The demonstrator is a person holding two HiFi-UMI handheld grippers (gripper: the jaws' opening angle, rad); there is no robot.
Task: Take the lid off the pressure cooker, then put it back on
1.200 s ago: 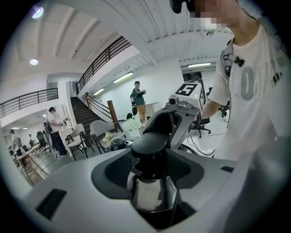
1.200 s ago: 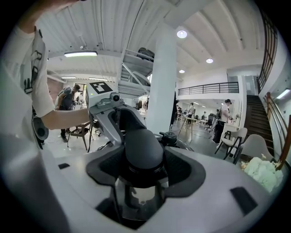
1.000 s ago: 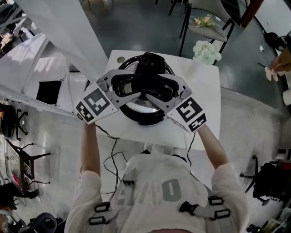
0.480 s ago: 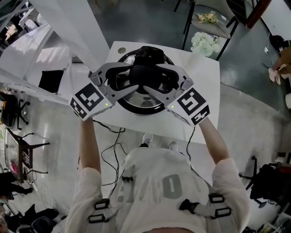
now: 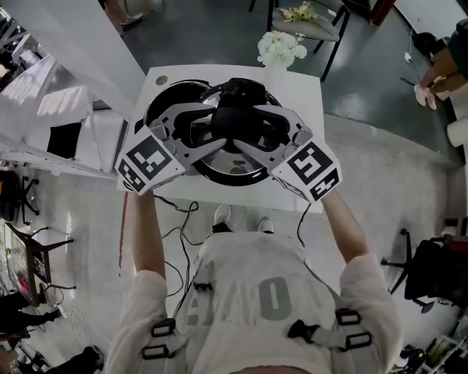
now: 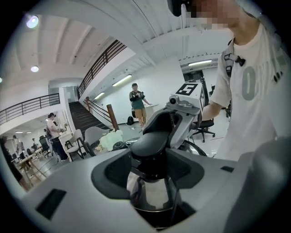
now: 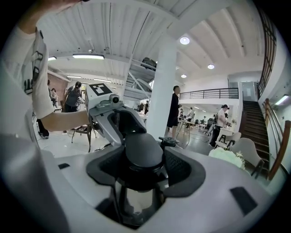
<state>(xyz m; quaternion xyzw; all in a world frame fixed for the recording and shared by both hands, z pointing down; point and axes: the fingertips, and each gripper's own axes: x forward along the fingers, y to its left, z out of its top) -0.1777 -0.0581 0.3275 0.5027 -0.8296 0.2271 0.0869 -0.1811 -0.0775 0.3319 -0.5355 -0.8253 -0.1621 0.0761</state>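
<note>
The left gripper [image 5: 208,131] and the right gripper [image 5: 259,135] clamp the knob [image 5: 235,117] from opposite sides, holding the lid [image 5: 235,166] partly over the cooker [image 5: 156,109].

A white table [image 5: 306,93] fills the middle of the head view. At its one o'clock corner stands a bunch of white flowers [image 5: 281,49], and just beyond that a chair [image 5: 327,31] carries more flowers [image 5: 298,12]. Cables [image 5: 178,219] trail over the floor at the table's seven o'clock. A black office chair [image 5: 431,281] stands well apart at four o'clock.
</note>
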